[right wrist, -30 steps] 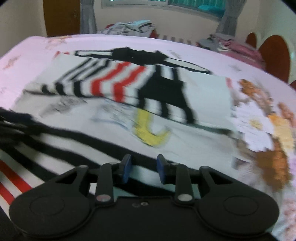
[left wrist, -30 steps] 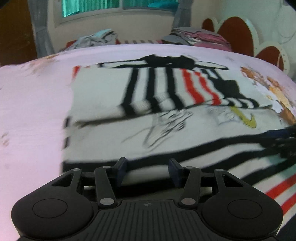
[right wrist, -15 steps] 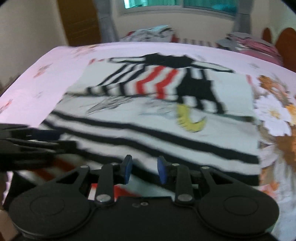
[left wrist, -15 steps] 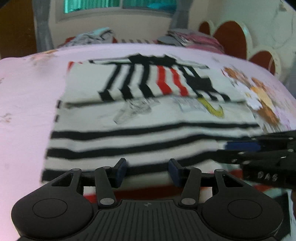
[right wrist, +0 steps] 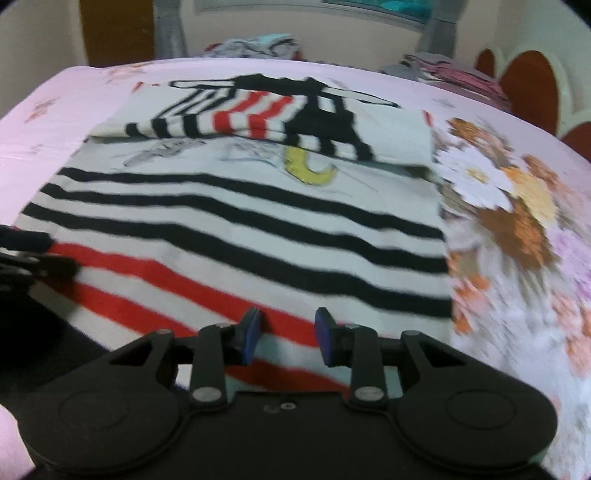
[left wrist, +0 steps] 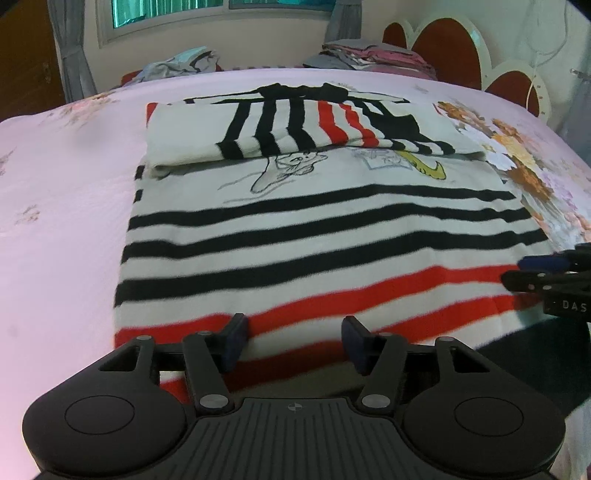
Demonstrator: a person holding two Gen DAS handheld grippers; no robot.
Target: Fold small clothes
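Striped shirt [left wrist: 317,236] flat on bed [left wrist: 62,206], sleeves folded in

A pink bedsheet [left wrist: 62,206] covered the bed, printed with a large bouquet of white, orange and brown flowers [right wrist: 506,206] toward its right side and small faint sprigs on the left. At the far edge lay a rumpled heap of grey and pale blue clothes [left wrist: 177,66] and, to its right, a stack of folded pink and grey garments [left wrist: 373,57], with a window [left wrist: 207,7] and grey curtains [left wrist: 70,48] behind. A headboard with dark red scalloped panels edged in white [left wrist: 454,51] stood at the right, and a brown wooden door [right wrist: 118,31] at the left.
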